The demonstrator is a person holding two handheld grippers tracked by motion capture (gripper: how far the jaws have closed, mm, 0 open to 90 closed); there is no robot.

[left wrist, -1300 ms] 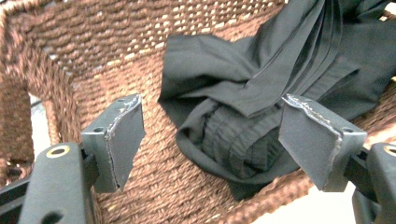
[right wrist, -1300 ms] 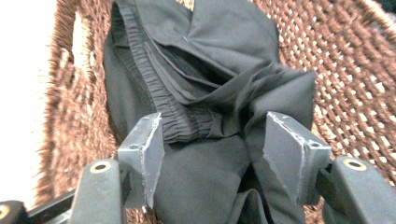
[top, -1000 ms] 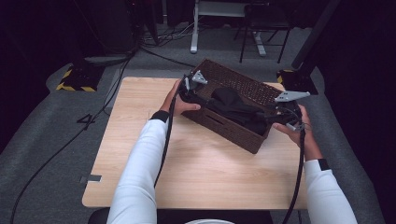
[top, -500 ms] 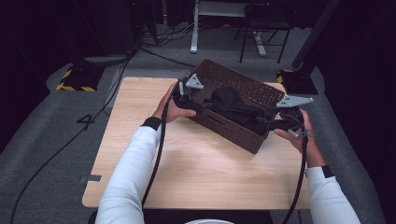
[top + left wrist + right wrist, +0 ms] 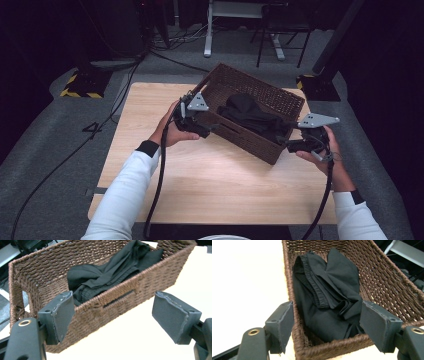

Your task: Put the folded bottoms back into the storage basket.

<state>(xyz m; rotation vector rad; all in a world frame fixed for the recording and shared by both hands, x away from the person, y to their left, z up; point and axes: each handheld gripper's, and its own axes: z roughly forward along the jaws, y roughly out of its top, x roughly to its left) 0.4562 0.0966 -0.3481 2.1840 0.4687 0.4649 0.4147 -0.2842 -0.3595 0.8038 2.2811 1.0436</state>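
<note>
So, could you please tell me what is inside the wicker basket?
The basket holds a crumpled black garment with an elastic waistband. The basket floor beneath it is covered.

One wicker basket (image 5: 280, 100) – one black garment (image 5: 247, 112) inside – on one wooden table (image 5: 150, 170).

Basket (image 5: 387, 287): far rim cut off by top edge in right gripper view; near-right corner hidden behind a jaw. Black garment (image 5: 329, 290) folded, type can't tell; lower part hidden by basket wall in left gripper view. High view: jaw tips too small to judge.
</note>
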